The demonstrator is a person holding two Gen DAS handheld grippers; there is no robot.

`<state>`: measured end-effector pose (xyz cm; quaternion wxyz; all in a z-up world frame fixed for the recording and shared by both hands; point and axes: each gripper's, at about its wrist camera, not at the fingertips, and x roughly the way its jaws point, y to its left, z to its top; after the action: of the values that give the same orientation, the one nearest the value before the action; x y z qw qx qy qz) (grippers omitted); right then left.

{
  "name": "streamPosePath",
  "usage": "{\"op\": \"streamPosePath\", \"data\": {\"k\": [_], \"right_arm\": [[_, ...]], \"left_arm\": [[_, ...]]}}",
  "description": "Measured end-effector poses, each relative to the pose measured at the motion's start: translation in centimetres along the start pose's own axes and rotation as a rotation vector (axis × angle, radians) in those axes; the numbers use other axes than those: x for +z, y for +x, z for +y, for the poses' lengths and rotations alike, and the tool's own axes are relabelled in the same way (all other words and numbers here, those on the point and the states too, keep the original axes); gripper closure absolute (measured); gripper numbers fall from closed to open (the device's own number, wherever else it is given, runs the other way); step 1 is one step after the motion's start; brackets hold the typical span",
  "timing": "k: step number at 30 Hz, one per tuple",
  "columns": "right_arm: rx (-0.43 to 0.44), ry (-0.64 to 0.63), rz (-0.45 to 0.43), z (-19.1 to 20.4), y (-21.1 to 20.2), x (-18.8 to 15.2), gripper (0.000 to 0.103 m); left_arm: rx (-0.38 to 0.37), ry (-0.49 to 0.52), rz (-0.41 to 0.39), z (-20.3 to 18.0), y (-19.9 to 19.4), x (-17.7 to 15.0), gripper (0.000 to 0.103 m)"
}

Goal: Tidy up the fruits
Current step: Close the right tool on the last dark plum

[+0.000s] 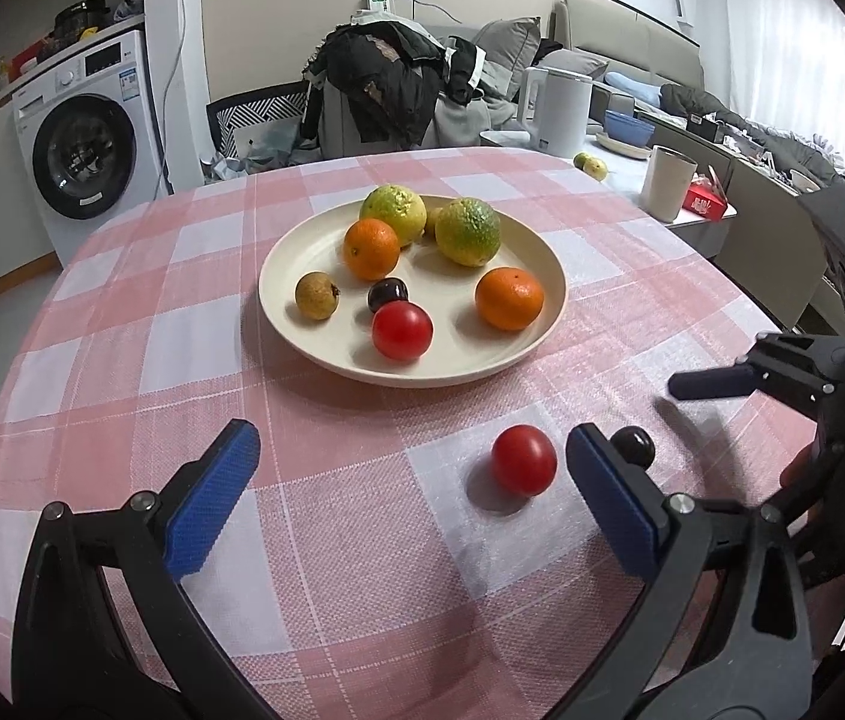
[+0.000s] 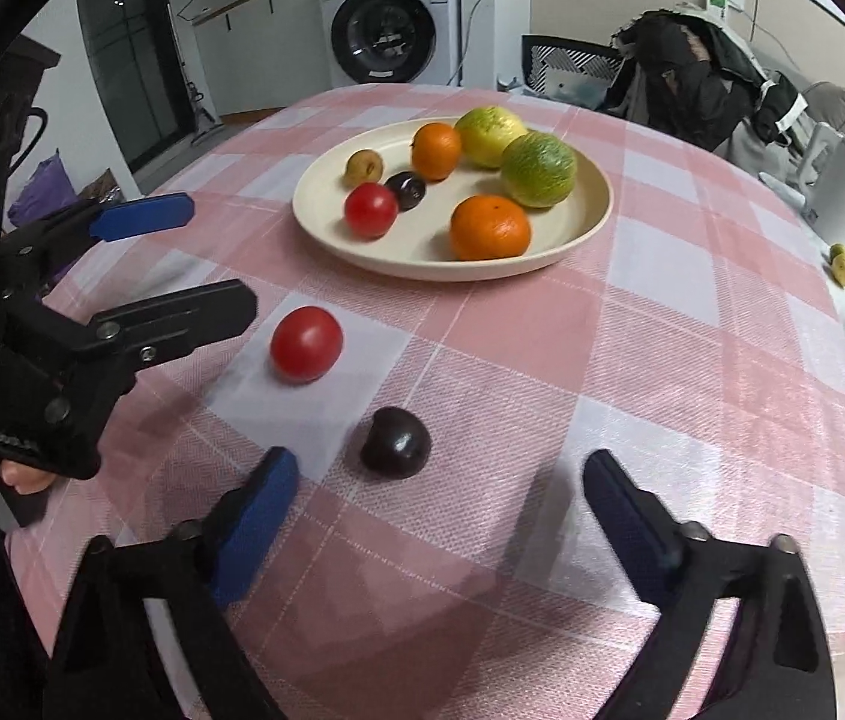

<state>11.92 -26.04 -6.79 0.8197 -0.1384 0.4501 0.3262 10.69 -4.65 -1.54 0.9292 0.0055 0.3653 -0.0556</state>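
Two close downward views, shared plate point(image 1: 278, 300)

Left gripper point(image 1: 413, 477): jaws wide apart, blue pads facing inward, angled down twd the tabletop, nothing between the pads. Black frame and pivot bolts visible at bottom of left wrist view. Seen from the right wrist view at left edge point(image 2: 206, 261), held low, fingers pointing across the cloth; bare fingertips point(image 2: 14, 474) wrapped under its handle.

Right gripper point(image 2: 437, 483): jaws parted, tilted steeply down, pads not pressing on anything. In left wrist view, at right edge, one blue finger point(image 1: 710, 384) sticking out level, rest of black body behind.
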Motion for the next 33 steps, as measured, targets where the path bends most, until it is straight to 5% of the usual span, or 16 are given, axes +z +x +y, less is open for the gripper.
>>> {"op": "streamPosePath", "data": {"k": [10, 20, 33], "right_arm": [[0.037, -0.048, -0.007, 0.9, 0.1, -0.1, 0.036], [0.065, -0.047, -0.022, 0.9, -0.1, -0.1, 0.064], [0.062, -0.036, -0.037, 0.6, -0.2, 0.0, 0.078]], "left_arm": [[-0.003, 0.002, 0.005, 0.0, 0.3, 0.0, 0.001], [-0.01, 0.022, 0.034, -0.5, 1.1, -0.3, 0.001], [-0.03, 0.03, 0.064, -0.9, 2.2, -0.6, 0.001]]}}
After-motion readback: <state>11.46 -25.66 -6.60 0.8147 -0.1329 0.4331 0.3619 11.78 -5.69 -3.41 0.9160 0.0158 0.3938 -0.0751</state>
